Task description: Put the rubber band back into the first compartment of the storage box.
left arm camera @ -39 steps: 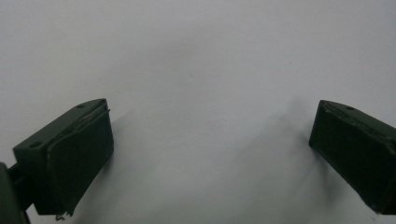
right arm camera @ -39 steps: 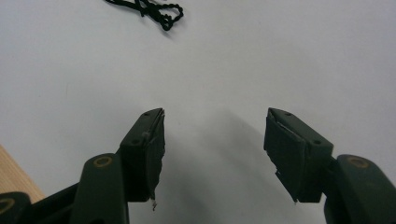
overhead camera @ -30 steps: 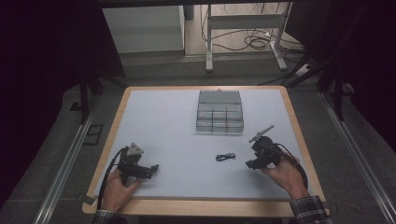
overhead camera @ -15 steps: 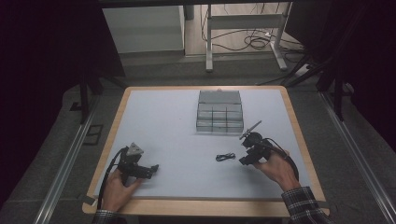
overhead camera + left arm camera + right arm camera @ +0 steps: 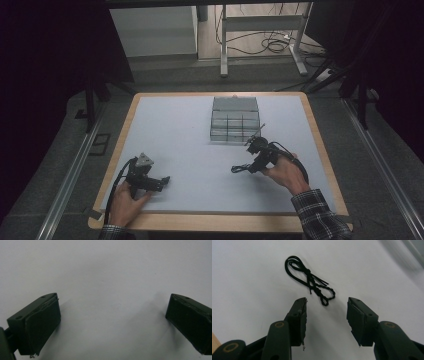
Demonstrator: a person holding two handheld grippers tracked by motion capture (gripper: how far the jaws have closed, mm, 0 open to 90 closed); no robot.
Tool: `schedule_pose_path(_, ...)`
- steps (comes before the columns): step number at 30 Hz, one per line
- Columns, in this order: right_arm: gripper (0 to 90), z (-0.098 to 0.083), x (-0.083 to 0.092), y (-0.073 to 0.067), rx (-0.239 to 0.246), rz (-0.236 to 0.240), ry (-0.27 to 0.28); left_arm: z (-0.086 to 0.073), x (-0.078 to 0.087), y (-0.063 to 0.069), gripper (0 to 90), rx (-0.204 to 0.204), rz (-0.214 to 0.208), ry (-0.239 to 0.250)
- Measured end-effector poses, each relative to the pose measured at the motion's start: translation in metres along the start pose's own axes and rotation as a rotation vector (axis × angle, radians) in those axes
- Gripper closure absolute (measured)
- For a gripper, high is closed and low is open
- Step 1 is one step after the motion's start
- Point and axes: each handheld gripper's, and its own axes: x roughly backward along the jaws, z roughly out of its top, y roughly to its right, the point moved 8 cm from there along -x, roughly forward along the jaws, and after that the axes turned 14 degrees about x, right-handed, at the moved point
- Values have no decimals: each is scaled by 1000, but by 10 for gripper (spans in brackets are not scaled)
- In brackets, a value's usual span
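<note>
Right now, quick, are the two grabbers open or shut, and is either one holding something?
Left gripper: open, holding nothing.
Right gripper: open, holding nothing; the black string lies just past its fingers.

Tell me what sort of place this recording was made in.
Probably a lab or workshop set up for recording, not a home. A wood-edged table with a plain white top stands on grey floor, dark curtains hang at both sides, and loose cables lie under a metal frame behind.
</note>
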Motion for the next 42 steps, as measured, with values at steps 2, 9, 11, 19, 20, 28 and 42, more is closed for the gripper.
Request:
schedule_pose_path(2,499,3,-3,-1,13,1,-18,0,0,0,0,0,0,0)
schedule_pose_path(9,499,12,-15,0,39,-5,-69,0,0,0,0,0,0,0)
schedule_pose_path(11,499,13,-16,0,41,-6,-76,0,0,0,0,0,0,0)
schedule_pose_path(19,686,18,-25,-3,54,1,-154,0,0,0,0,0,0,0)
schedule_pose_path(20,686,18,-25,-3,54,1,-154,0,0,0,0,0,0,0)
schedule_pose_path(28,858,17,-24,-5,12,39,-166,0,0,0,0,0,0,0)
schedule_pose_path(42,856,20,3,-2,-55,50,-82,0,0,0,0,0,0,0)
